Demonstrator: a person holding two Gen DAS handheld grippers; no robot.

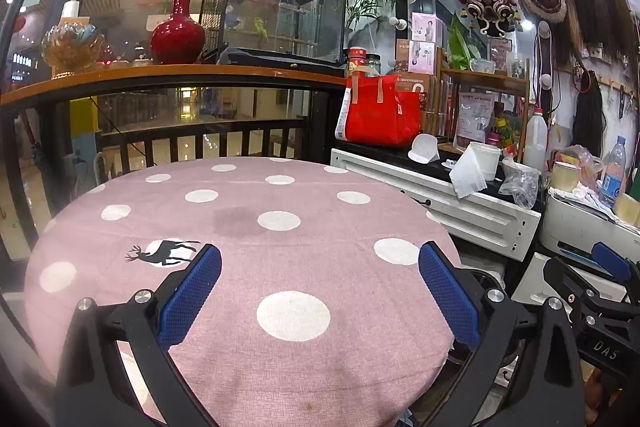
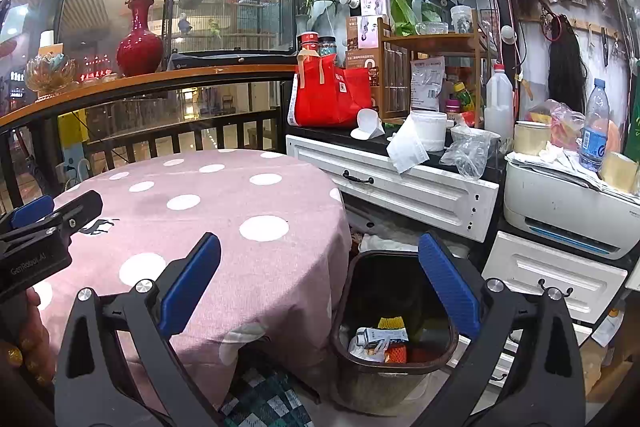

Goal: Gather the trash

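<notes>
Filling most of both views: a round table [image 1: 248, 267] wearing a pink cloth with white dots and a small black deer print [image 1: 160, 253], a faint damp-looking stain [image 1: 236, 221] showing near the middle. Standing on the floor just beside the table's right edge: a dark trash bin [image 2: 394, 359], holding the collected trash [image 2: 380, 341] at its bottom, a white carton, something yellow and something orange-red among it. Running behind the bin: a white drawer cabinet [image 2: 400, 187] crowded with a red bag [image 2: 332, 95], a paper roll and bottles. Hovering over the tabletop: the left gripper [image 1: 320, 291], blue pads spread wide, gripping nothing. Hanging above the bin and table edge: the right gripper [image 2: 320, 287], likewise spread wide and carrying nothing. Peeking in at the right-wrist view's lower left: fingers [image 2: 28, 347] of the hand gripping the left tool.
</notes>
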